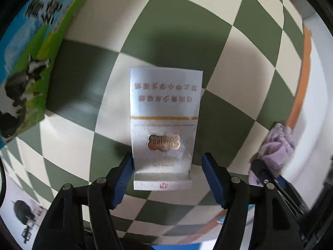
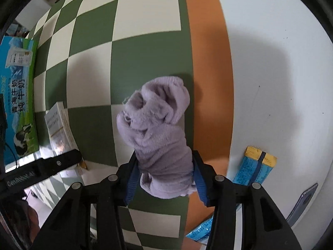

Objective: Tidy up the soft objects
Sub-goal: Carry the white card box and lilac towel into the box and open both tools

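Both grippers point down. The left gripper (image 1: 167,179) has its jaws apart, one on each side of a white box (image 1: 164,125). The right gripper (image 2: 165,179) squeezes a purple cloth (image 2: 160,133).

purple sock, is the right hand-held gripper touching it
Touching: the right wrist view shows the right hand-held gripper with both blue pads pressed into the purple sock.

I see both views evenly bright, in soft daylight. Fisheye bending curves the checkered mat (image 1: 170,31) and darkens the corners. The left view smears at its edges: the milk box (image 1: 25,66) and sock (image 1: 276,145) are blurred, while the white pack (image 1: 164,112) is only slightly soft. Broad soft shadows fall on the table (image 2: 281,62).
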Action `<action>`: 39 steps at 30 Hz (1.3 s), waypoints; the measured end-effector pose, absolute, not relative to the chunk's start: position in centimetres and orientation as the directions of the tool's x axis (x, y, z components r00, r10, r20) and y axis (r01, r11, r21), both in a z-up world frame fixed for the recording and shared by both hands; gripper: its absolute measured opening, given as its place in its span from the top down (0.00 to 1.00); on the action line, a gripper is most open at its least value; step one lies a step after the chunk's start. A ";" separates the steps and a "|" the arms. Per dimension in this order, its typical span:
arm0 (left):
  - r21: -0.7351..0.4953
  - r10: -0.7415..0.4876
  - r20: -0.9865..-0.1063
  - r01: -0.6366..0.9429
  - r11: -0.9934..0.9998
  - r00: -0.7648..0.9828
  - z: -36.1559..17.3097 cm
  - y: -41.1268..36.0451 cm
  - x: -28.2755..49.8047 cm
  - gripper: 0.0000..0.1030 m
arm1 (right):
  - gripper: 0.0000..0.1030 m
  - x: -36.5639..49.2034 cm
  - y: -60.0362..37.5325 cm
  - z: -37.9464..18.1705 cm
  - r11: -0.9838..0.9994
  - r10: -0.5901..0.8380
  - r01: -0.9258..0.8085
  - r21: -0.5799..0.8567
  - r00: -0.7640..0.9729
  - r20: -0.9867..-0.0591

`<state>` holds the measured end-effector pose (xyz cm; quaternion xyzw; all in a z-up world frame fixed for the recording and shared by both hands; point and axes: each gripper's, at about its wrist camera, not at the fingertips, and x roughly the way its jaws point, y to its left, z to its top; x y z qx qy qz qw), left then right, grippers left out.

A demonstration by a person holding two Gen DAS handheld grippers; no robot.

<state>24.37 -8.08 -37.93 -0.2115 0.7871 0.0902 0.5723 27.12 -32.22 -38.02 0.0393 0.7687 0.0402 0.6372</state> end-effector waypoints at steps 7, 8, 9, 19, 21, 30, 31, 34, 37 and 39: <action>-0.040 -0.096 -0.980 -0.301 0.953 -0.173 -35.7 -10.9 26.0 0.49 | 0.57 27.6 -30.1 -37.7 0.999 0.051 0.006 0.051 -0.134 -0.990; -0.046 -0.096 -0.982 -0.290 0.956 -0.161 -35.5 -11.2 26.0 0.49 | 0.57 27.5 -30.0 -37.7 0.999 0.050 0.005 0.050 -0.133 -0.990; -0.042 -0.086 -0.985 -0.278 0.960 -0.150 -35.2 -11.5 26.0 0.49 | 0.58 27.5 -29.9 -37.6 0.999 0.052 0.004 0.052 -0.134 -0.990; -0.152 -0.146 -0.988 -0.146 0.977 0.051 -24.2 -12.0 25.3 0.49 | 0.59 27.2 -31.0 -32.4 0.984 0.177 0.049 0.174 -0.062 -0.982; -0.164 -0.151 -0.982 -0.112 0.980 0.113 -21.0 -10.8 25.3 0.49 | 0.59 27.3 -30.2 -30.1 0.977 0.212 0.042 0.211 -0.028 -0.977; -0.173 -0.136 -0.960 -0.134 0.976 0.247 -14.8 0.1 21.6 0.49 | 0.59 23.2 -23.1 -20.8 0.935 0.353 -0.062 0.349 0.076 -0.933; -0.166 -0.126 -0.959 -0.144 0.976 0.253 -15.0 1.7 21.2 0.49 | 0.59 23.0 -21.6 -19.9 0.928 0.369 -0.077 0.364 0.081 -0.926; -0.144 -0.089 -0.957 -0.188 0.972 0.275 -14.5 7.4 20.6 0.49 | 0.59 22.2 -17.4 -18.8 0.918 0.390 -0.117 0.380 0.081 -0.917; -0.115 -0.055 -0.960 -0.207 0.971 0.275 -14.4 12.8 20.9 0.49 | 0.59 22.0 -12.9 -18.0 0.912 0.400 -0.135 0.388 0.073 -0.914; -0.114 -0.053 -0.961 -0.216 0.970 0.271 -15.0 15.5 21.4 0.49 | 0.59 22.3 -9.6 -18.3 0.916 0.389 -0.136 0.377 0.078 -0.918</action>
